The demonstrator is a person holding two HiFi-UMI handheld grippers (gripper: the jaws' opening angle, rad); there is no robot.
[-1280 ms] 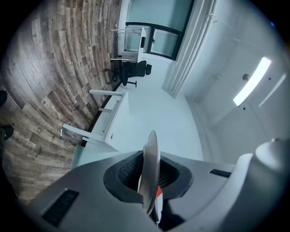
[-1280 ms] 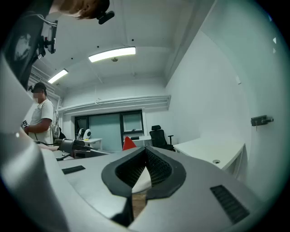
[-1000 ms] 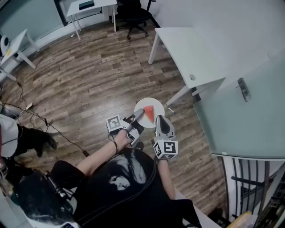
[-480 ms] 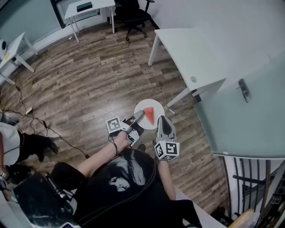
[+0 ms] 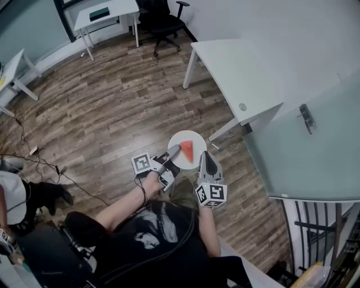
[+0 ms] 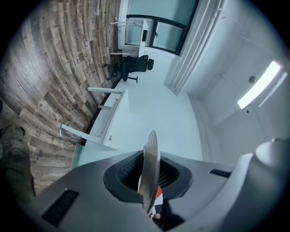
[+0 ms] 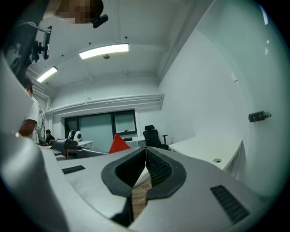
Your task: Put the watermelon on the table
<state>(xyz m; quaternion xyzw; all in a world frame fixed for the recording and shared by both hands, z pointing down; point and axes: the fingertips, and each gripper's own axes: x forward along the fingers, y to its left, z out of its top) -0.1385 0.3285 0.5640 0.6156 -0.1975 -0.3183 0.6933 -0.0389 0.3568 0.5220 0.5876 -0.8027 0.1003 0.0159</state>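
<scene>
A red watermelon slice [image 5: 187, 149] lies on a round white plate [image 5: 194, 139] held above the wooden floor. My left gripper [image 5: 175, 150] is shut on the plate's left rim; in the left gripper view the plate [image 6: 150, 168] stands edge-on between the jaws, with a bit of red slice [image 6: 159, 194] beyond. My right gripper [image 5: 206, 156] hangs just right of the plate, shut with nothing in it [image 7: 145, 159]. The slice's tip [image 7: 118, 144] shows over its left jaw. The white table [image 5: 242, 70] stands ahead to the right.
A black office chair [image 5: 160, 22] and a small white desk [image 5: 104, 14] stand at the far wall. A frosted glass panel with a handle [image 5: 306, 118] is at the right. Cables [image 5: 39, 160] and a person's legs [image 5: 42, 194] lie at the left.
Both grippers and the plate with the slice have moved a little forward toward the white table. The left grip on the plate is unchanged, and the right gripper stays shut.
</scene>
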